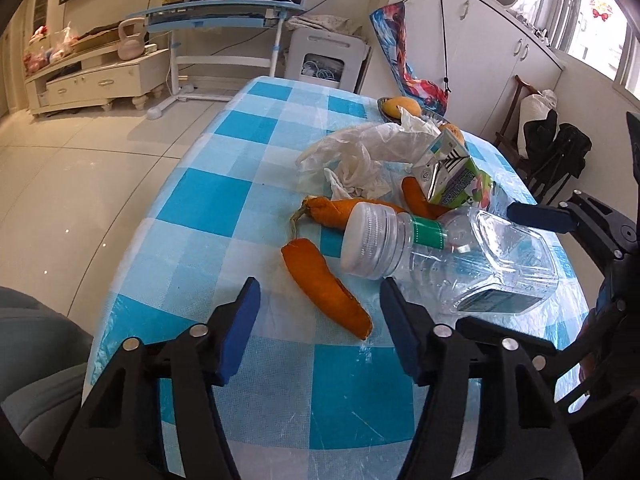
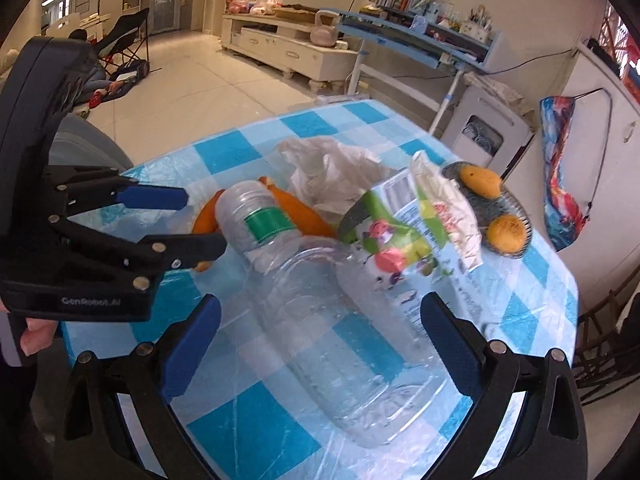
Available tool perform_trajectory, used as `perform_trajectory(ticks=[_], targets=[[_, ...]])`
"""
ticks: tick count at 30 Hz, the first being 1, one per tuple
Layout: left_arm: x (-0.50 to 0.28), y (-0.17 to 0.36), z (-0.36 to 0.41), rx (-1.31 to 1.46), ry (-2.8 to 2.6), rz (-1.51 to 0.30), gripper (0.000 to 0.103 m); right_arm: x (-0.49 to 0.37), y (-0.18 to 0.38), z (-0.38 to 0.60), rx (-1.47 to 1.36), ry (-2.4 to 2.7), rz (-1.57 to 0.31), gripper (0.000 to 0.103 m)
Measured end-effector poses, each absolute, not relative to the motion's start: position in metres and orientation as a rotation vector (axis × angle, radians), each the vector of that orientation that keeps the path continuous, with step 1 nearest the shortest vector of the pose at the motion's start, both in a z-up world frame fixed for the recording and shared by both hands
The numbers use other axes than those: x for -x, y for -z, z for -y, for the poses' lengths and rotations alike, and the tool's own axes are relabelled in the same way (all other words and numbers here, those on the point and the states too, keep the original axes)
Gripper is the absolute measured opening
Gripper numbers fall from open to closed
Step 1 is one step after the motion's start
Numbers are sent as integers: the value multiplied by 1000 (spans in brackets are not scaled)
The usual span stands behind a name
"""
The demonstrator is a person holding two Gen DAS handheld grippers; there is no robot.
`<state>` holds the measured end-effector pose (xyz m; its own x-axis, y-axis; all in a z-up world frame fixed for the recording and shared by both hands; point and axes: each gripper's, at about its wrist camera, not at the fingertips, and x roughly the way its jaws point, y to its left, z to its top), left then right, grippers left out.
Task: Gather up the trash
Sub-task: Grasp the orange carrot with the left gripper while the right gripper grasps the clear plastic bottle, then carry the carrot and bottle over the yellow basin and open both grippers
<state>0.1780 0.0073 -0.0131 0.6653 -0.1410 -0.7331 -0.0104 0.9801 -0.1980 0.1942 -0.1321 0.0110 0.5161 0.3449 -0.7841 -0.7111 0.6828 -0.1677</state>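
Note:
A clear plastic bottle with a white cap and a green band lies on its side on the blue-checked table. My right gripper stands open around the bottle's body, and its pads look clear of it. One of its blue pads shows beyond the bottle. My left gripper is open, and the near end of an orange peel lies between its fingers untouched. More orange peel, a green juice carton and a crumpled plastic bag lie behind.
A dark dish of yellow fruit sits at the far end of the table. The table's left edge drops to a tiled floor. A dark folding chair stands to the right. A hand holds the left gripper.

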Motion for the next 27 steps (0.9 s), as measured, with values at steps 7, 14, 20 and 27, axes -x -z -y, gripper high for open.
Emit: perform_trajectory(ticks=[7,14,20,27], targets=[[-172,13,-16,189,84,-854,43,-180,-18,125,530,-700,-852,85],[-166,14,-10,149,109,-864,16,-183,-13,125,472,-662,-887,64],[-148,13,-21,222,148,-868,11,-165,-18,146,339,-658,-901,55],[-115,7,-23,280,200,-836,11,-138,-25,170,181,-661,-904,55]])
